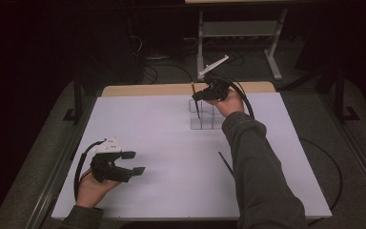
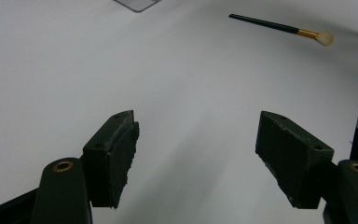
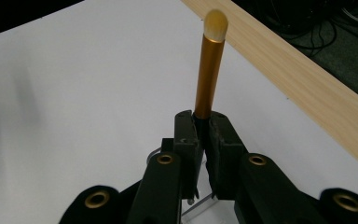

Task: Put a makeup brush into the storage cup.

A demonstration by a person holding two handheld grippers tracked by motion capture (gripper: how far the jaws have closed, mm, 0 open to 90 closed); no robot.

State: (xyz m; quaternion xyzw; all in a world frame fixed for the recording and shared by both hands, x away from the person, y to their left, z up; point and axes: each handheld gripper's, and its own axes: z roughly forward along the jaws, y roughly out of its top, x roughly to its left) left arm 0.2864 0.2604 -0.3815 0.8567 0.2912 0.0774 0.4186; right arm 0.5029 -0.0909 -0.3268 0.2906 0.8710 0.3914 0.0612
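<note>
R gripper (image 3: 204, 122) is pinching a gold-ferruled makeup brush w/ pale bristle tip (image 3: 209, 70), jaws pressing tight on its shaft, holding it upright over the clear plastic compartment organiser (image 1: 205, 119) near the far table edge. L gripper (image 1: 134, 162) is hovering w/ jaws spread, nothing btwn them, above the white tabletop (image 1: 171, 157). A 2nd black-handled brush (image 2: 279, 27) is lying flat on the white surface, well apart.

Dark room, grey carpet (image 1: 314, 119), metal stand (image 1: 238, 28) behind the table (image 1: 162, 143).
</note>
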